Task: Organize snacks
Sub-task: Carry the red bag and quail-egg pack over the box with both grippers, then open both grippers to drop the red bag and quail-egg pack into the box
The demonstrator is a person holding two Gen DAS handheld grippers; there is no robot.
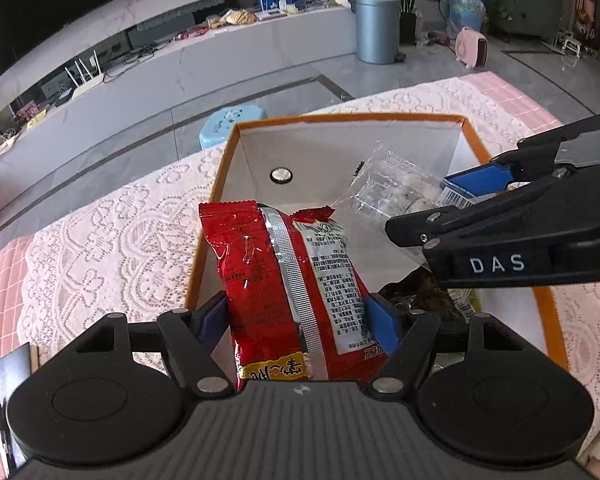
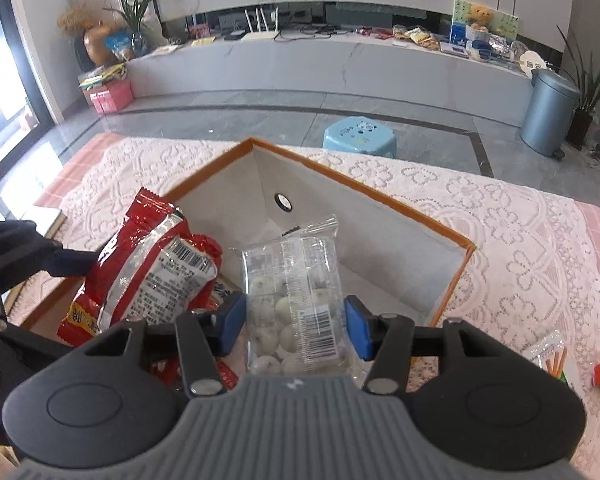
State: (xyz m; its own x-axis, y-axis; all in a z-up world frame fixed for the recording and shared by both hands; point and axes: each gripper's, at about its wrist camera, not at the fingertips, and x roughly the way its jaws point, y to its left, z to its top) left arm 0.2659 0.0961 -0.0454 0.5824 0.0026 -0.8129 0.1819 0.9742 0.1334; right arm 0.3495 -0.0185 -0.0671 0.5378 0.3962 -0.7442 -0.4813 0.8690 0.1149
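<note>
A: Left wrist: left hand-held gripper [image 1: 300,320] clamped on red snack bag [image 1: 288,288], held over the orange-rimmed box [image 1: 204,248] (back side up).

B: Right wrist: right hand-held gripper [image 2: 296,324] clamped on clear candy pack [image 2: 296,300], also above the box, which sits on the desk [image 2: 520,248].

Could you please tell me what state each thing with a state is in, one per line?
Left hand-held gripper: shut on the red snack bag, over the box.
Right hand-held gripper: shut on the clear candy pack, over the box.
Red snack bag: sealed, crinkled, held upright.
Clear candy pack: sealed, held upright.
Box: open, lidless, some snacks already inside.
Bin: lid closed.
</note>
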